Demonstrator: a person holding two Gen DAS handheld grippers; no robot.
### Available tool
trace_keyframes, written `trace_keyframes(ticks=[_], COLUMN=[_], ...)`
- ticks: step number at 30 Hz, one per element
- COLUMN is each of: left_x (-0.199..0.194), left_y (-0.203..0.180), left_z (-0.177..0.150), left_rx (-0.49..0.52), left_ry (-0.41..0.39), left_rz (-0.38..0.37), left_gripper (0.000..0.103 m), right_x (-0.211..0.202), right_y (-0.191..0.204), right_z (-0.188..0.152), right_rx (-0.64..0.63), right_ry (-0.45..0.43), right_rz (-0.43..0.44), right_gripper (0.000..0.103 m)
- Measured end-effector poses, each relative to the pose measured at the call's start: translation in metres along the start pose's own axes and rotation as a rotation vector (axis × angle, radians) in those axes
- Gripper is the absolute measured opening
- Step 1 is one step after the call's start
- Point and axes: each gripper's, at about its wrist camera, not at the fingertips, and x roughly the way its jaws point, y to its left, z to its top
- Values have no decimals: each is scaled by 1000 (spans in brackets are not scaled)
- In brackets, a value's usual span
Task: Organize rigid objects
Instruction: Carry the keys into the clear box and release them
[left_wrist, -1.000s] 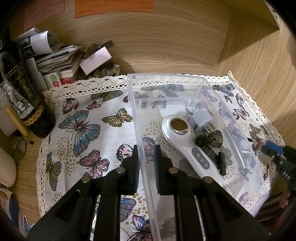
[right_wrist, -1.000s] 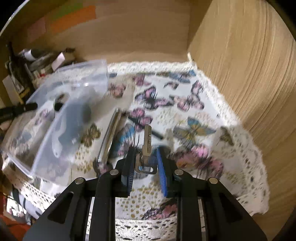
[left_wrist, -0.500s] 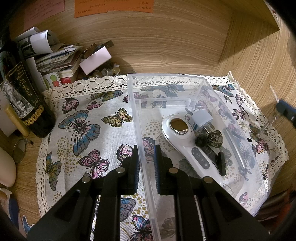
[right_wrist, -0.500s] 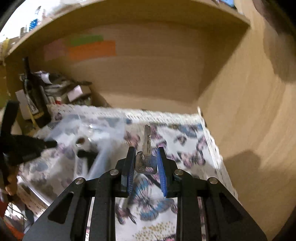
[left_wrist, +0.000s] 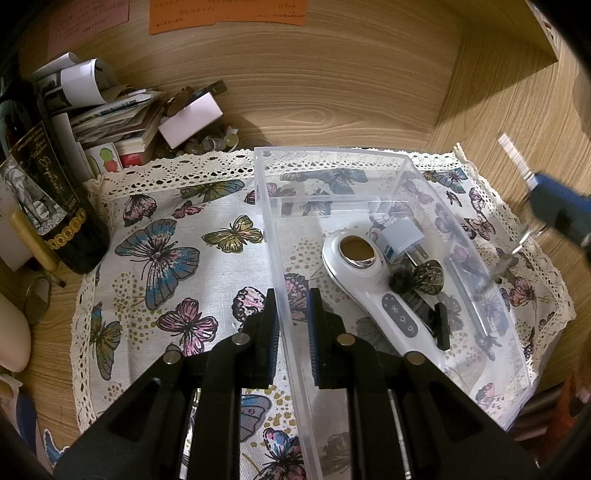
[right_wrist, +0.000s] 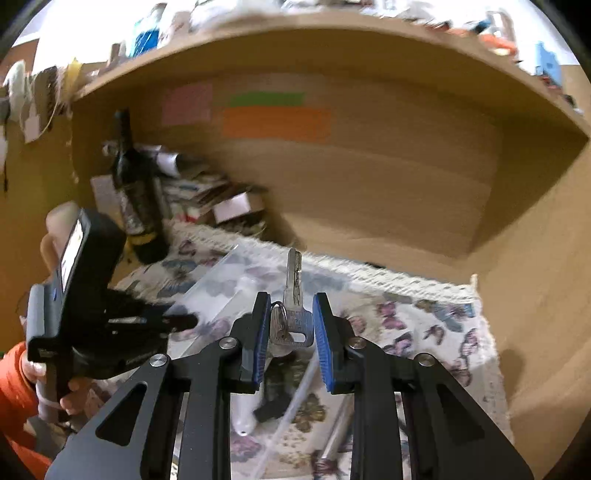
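Note:
A clear plastic box (left_wrist: 391, 184) stands on the butterfly cloth (left_wrist: 177, 258). Inside lie a white handheld device (left_wrist: 365, 280), a white plug adapter (left_wrist: 400, 236), a butterfly clip (left_wrist: 424, 275) and a small black piece (left_wrist: 441, 325). My left gripper (left_wrist: 291, 325) is shut on the box's left wall. My right gripper (right_wrist: 290, 332) is shut on a silver key (right_wrist: 293, 291) with a ring, held high in the air above the cloth; it shows blurred at the right of the left wrist view (left_wrist: 557, 206). A metal rod (right_wrist: 334, 439) lies on the cloth below it.
A dark wine bottle (left_wrist: 48, 206) and a pile of papers and boxes (left_wrist: 129, 118) stand at the back left. Wooden walls (left_wrist: 498, 96) close the nook at the back and right. The box also shows in the right wrist view (right_wrist: 229, 288).
My right gripper has lifted the key from the cloth and raised it well above the table. The left gripper has stayed on the box wall.

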Motion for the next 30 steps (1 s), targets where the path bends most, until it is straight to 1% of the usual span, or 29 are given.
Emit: trace_keyframes(ticks=[3, 9, 13, 17, 22, 24, 30], left_x=[0, 0, 1, 1, 1, 1, 1], left_y=[0, -1, -2, -2, -2, -3, -3], left_z=[0, 0, 0, 0, 0, 0, 0], left_rx=[0, 2, 5, 4, 4, 5, 5], left_ry=[0, -2, -3, -2, -2, -2, -2], left_rz=[-1, 2, 4, 4, 5, 6, 6], left_gripper=[12, 12, 12, 12, 13, 13, 13], right_x=[13, 42, 51, 54, 47, 41, 17], right_y=[5, 10, 12, 12, 11, 10, -8], right_z=[-7, -24, -29, -32, -30, -28, -17], right_rx=[-17, -55, -70, -66, -54, -47, 1], right_ry=[50, 172, 222, 257, 241, 224, 147], right_rz=[12, 4, -5, 14, 28, 30, -13], right_gripper=[21, 21, 21, 22, 22, 24, 27])
